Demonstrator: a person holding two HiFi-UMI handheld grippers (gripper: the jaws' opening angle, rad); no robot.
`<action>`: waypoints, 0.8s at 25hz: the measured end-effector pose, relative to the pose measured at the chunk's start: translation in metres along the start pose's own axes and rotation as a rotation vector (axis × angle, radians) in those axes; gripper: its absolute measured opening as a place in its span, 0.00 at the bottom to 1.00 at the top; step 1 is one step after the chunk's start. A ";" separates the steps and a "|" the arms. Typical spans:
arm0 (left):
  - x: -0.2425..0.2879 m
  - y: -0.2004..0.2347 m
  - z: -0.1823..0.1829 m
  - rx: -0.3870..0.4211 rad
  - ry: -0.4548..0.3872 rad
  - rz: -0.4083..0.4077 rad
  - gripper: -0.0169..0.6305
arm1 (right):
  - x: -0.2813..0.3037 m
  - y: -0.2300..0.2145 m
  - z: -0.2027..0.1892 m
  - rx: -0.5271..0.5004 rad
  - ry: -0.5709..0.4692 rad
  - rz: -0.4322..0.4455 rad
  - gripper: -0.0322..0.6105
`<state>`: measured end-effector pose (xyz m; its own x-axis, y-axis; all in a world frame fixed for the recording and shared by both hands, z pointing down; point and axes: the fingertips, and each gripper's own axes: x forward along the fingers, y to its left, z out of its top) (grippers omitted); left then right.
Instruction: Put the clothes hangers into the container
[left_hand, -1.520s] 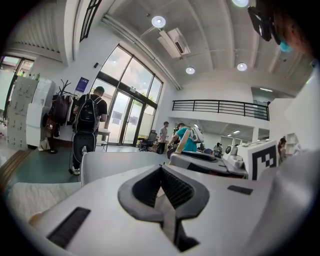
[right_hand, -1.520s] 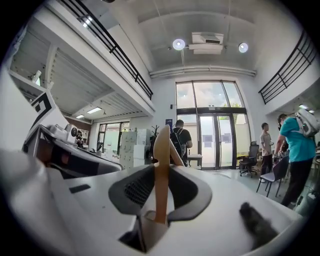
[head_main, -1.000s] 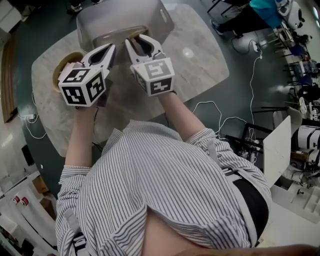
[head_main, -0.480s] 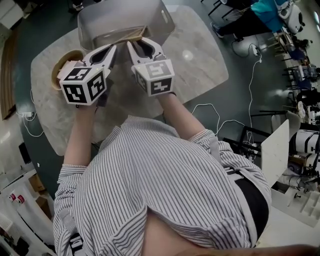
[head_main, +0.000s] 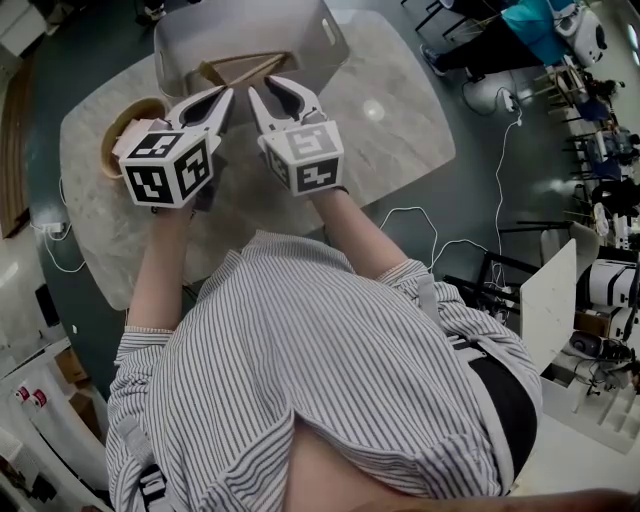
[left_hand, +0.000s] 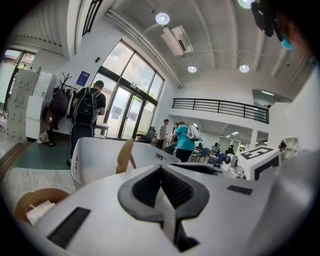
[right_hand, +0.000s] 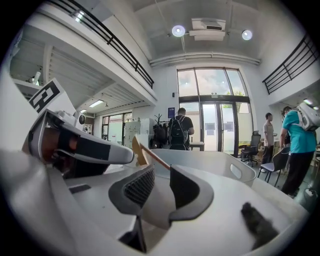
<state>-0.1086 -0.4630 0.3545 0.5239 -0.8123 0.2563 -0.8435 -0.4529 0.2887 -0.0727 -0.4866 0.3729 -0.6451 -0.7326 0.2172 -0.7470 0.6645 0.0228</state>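
Note:
A wooden clothes hanger lies tilted inside the grey plastic container at the far side of the marble table. My right gripper reaches over the container's near rim and is shut on one end of the hanger, whose wood runs between the pads. My left gripper hovers beside it on the left, shut and holding nothing. In the left gripper view the hanger stands up above the container wall, just past the gripper.
A round wooden bowl with something white in it sits on the table left of the container, under my left gripper. Cables trail on the dark floor to the right. People stand far off in the hall.
The hanger has swung further into the container, so more of its triangle shows. Both grippers have stayed nearly where they were.

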 end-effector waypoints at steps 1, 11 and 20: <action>-0.001 0.000 0.000 -0.001 -0.001 0.001 0.04 | -0.001 0.002 0.001 -0.005 -0.002 0.002 0.19; -0.031 -0.002 -0.008 -0.023 -0.025 0.013 0.04 | -0.024 0.026 0.017 -0.003 -0.056 0.016 0.19; -0.086 -0.021 -0.016 -0.038 -0.064 0.006 0.04 | -0.083 0.058 0.037 -0.026 -0.150 0.004 0.10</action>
<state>-0.1343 -0.3777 0.3416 0.5094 -0.8371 0.1993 -0.8408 -0.4349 0.3223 -0.0686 -0.3929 0.3202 -0.6666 -0.7421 0.0695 -0.7408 0.6700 0.0481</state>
